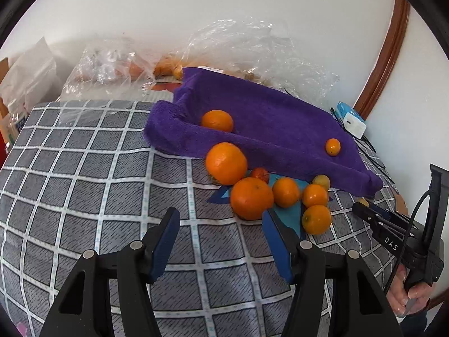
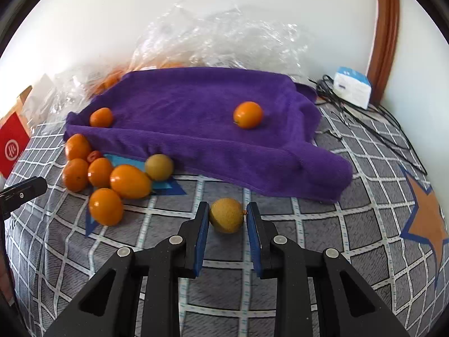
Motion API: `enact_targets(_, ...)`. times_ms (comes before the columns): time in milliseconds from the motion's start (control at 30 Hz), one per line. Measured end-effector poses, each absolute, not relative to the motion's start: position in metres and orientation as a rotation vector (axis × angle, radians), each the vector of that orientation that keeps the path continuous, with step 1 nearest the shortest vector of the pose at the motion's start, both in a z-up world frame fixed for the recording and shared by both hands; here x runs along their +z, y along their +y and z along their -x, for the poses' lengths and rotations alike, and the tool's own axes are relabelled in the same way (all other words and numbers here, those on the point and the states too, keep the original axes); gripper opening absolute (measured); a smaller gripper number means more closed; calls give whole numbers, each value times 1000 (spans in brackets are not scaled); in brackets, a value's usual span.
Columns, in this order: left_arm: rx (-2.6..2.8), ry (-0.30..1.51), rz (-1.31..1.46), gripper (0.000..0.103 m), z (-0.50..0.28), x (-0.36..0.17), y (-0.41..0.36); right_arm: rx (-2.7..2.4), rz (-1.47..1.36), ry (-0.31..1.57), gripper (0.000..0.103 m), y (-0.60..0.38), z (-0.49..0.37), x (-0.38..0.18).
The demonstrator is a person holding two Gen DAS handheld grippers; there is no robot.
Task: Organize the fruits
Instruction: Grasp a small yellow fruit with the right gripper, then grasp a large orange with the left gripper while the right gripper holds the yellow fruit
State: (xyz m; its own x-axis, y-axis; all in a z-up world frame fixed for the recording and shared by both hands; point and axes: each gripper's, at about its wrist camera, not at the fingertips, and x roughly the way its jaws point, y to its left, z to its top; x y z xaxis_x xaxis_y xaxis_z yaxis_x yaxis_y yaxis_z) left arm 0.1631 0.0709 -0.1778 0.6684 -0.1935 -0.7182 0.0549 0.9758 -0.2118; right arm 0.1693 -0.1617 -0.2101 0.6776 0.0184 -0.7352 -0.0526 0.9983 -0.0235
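Note:
A purple towel (image 1: 266, 118) (image 2: 196, 104) lies on the grey checked cloth (image 1: 84, 168). Two orange fruits rest on it: a larger one (image 1: 217, 120) (image 2: 101, 117) and a small one (image 1: 333, 147) (image 2: 248, 114). Several oranges and kumquats are heaped at the towel's front edge (image 1: 251, 198) (image 2: 130, 181), with a yellow-brown fruit (image 2: 159, 167) and a small red one (image 2: 94, 156) among them. My right gripper (image 2: 228, 210) (image 1: 359, 206) is shut on another yellow-brown round fruit (image 2: 226, 216) that sits on the cloth. My left gripper (image 1: 221, 214) stands open just before the heap, nothing between its fingers.
Crumpled clear plastic bags (image 1: 252, 47) (image 2: 219, 36) with more fruit lie behind the towel by the wall. A white and blue box (image 1: 350, 118) (image 2: 353, 88) and black cables (image 2: 364, 123) sit at the right. A red box (image 2: 12, 147) stands at the left.

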Motion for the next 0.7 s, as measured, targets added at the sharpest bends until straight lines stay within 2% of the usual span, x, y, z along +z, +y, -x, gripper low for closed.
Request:
enact_targets(267,-153,907,162,58,-190,-193,47,61,-14,821,27,-177,-170,-214)
enact_targets(700,-129,845,167,60,-190,-199,44,43,6,850,28,-173,-174,-218)
